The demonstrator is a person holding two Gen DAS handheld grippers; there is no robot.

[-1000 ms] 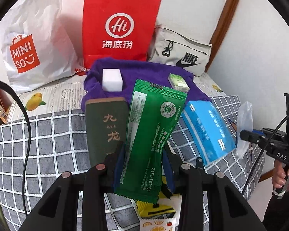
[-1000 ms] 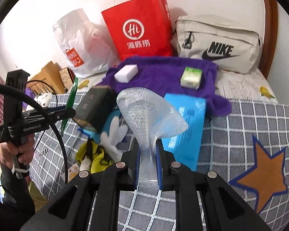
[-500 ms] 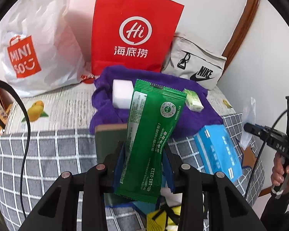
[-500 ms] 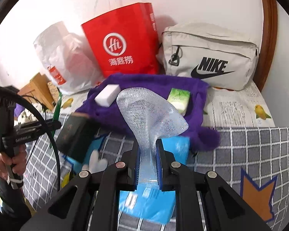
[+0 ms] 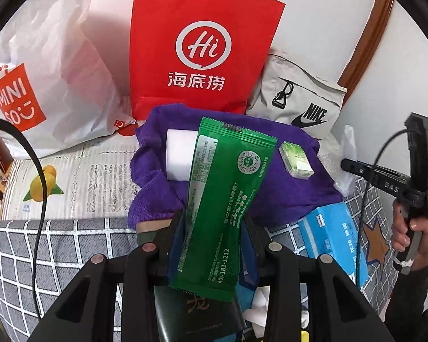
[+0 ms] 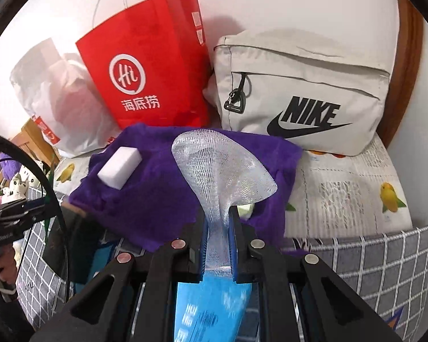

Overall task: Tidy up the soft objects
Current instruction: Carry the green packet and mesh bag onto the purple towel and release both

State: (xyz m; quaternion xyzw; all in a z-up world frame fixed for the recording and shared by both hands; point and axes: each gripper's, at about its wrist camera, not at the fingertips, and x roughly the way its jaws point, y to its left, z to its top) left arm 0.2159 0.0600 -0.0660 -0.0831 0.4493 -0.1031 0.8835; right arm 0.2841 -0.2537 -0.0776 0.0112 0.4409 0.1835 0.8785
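Bed with grey checked cover (image 5: 57, 245) fills lower frame. Red paper bag (image 5: 202, 48) top centre, white Nike bag (image 6: 302, 91) upper right, both against the wall. Purple towel (image 5: 285, 196) mid-frame, white sponge block (image 6: 119, 168) and small green tissue pack (image 5: 296, 159) lying on it. Blue pack (image 5: 333, 239) lower right. Left hand-held gripper (image 5: 214, 245) clamped on green sachet (image 5: 225, 196), centre, over the towel. Right hand-held gripper (image 6: 218, 245) pinched narrow on white mesh net (image 6: 222, 171), centre, over the towel's near edge.
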